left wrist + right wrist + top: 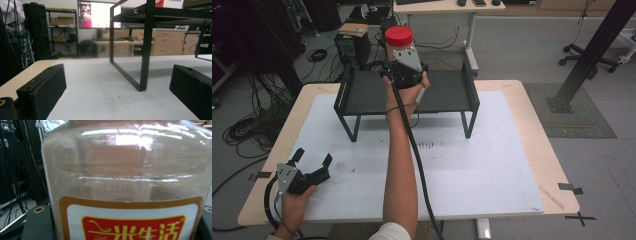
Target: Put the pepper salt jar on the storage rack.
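Jar (125,170) clear glossy plastic; rack (447,92) matt black metal; jaws' pads rough foam.

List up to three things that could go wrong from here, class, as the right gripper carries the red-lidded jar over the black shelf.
1. The right gripper grips the clear jar low on its smooth wall; the tall jar may tip or slip.
2. The jar hangs above the black shelf, whose raised side rails it could clip on the way down.
3. Set too near the shelf's back edge, it might fall to the floor.

High view overlooks the rack (407,92); left gripper view, seemingly table-level, faces it.
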The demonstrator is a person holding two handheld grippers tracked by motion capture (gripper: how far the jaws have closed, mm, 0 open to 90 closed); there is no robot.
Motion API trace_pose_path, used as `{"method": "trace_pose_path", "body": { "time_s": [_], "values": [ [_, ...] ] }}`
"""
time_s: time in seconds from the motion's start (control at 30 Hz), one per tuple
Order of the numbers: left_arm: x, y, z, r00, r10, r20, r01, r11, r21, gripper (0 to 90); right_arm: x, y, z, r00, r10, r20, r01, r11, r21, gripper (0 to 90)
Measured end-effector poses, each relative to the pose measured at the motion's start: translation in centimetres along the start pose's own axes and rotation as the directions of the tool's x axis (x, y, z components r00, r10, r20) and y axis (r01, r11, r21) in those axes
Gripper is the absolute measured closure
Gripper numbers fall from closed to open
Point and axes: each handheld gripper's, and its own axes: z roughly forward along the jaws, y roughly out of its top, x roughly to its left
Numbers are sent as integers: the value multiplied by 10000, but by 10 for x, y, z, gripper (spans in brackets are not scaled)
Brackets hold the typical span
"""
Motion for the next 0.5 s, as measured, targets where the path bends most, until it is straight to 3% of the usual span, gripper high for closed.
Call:
{"method": "trace_pose_path", "body": {
  "time_s": [0.5],
  "values": [
    [0,0,0,10000,12,10,-12,10000,13,12,-1,-7,22,9983,412,405,-411,9992,-20,250]
  ]
}}
